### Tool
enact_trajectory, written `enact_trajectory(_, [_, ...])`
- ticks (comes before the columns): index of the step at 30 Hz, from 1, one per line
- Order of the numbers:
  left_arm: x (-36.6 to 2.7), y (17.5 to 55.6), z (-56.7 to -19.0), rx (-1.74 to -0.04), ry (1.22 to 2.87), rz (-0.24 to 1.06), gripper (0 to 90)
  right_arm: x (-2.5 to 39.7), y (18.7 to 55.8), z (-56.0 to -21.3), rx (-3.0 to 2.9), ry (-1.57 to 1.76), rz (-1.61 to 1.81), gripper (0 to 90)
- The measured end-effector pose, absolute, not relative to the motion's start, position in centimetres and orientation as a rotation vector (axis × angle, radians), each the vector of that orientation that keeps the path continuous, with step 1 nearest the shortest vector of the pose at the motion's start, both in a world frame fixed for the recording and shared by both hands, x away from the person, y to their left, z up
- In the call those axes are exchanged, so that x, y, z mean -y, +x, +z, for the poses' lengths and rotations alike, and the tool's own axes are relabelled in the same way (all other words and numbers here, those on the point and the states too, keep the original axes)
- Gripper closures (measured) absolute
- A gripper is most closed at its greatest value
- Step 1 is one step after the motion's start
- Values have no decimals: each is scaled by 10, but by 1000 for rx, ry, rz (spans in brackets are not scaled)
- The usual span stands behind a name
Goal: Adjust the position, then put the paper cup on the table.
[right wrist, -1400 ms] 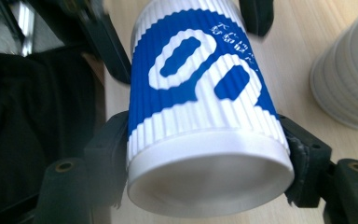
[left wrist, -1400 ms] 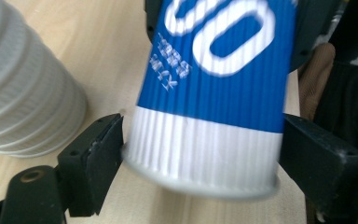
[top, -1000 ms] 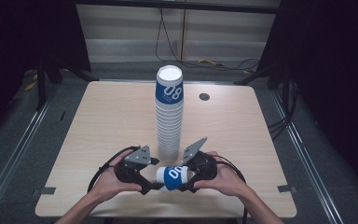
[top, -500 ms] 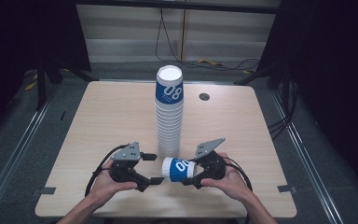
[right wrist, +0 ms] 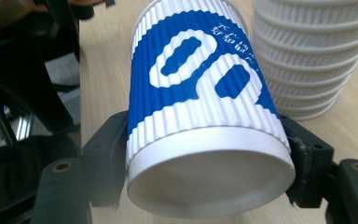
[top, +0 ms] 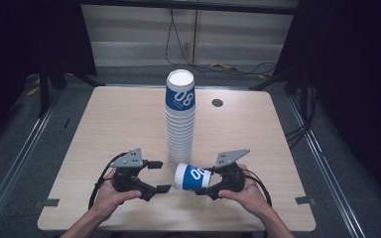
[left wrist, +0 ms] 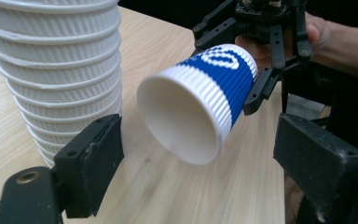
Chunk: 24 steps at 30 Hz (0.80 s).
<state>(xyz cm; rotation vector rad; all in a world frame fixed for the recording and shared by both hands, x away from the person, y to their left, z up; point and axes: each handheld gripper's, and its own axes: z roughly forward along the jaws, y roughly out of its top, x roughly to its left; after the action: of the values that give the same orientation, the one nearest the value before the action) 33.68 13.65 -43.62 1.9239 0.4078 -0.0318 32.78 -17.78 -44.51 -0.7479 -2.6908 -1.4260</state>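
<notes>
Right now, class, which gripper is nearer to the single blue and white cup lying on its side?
Right. The right gripper is shut on the cup near its base, holding it sideways. The left gripper is open, just off the cup's open mouth, not touching it.

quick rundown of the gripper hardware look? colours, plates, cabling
Both the left gripper and right gripper are black, linkage-built, each with two blocky black jaws. A grey three-cornered plate sits atop each, and a black cable loops away from each body. The forearms show no sleeves.
</notes>
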Motion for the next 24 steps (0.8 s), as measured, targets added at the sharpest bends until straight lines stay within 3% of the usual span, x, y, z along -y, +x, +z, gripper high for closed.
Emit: enact_trajectory(24, [-141,339,-438,-422,1856,-71,156,177,328,-447,2539,-692,-1758,282])
